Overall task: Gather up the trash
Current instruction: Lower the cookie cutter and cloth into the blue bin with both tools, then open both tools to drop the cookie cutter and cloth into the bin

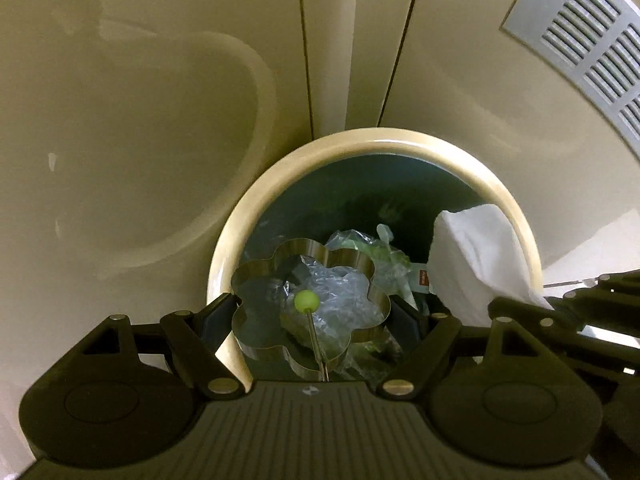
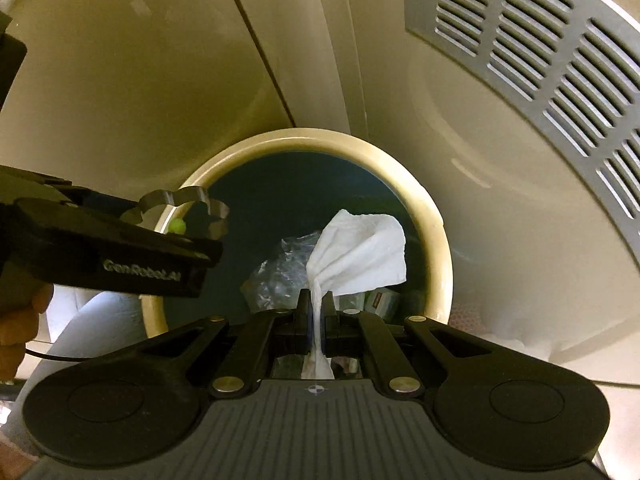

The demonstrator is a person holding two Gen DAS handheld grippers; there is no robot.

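Note:
A round trash bin with a cream rim (image 1: 380, 140) (image 2: 436, 240) stands below both grippers, its dark inside holding crumpled clear plastic (image 1: 340, 304) (image 2: 276, 268) and other litter. My left gripper (image 1: 312, 312) is shut on a flower-shaped metal ring mold (image 1: 308, 256) (image 2: 184, 200) with a green ball-tipped handle (image 1: 307, 301), held over the bin's mouth. My right gripper (image 2: 317, 308) is shut on a white paper tissue (image 2: 360, 252) (image 1: 476, 256), which fans out above the bin's right side.
Cream panels (image 1: 160, 80) with vertical seams rise behind the bin. A grey slotted vent grille (image 2: 540, 60) (image 1: 592, 40) sits at the upper right. A person's hand (image 2: 20, 320) holds the left gripper at the left edge.

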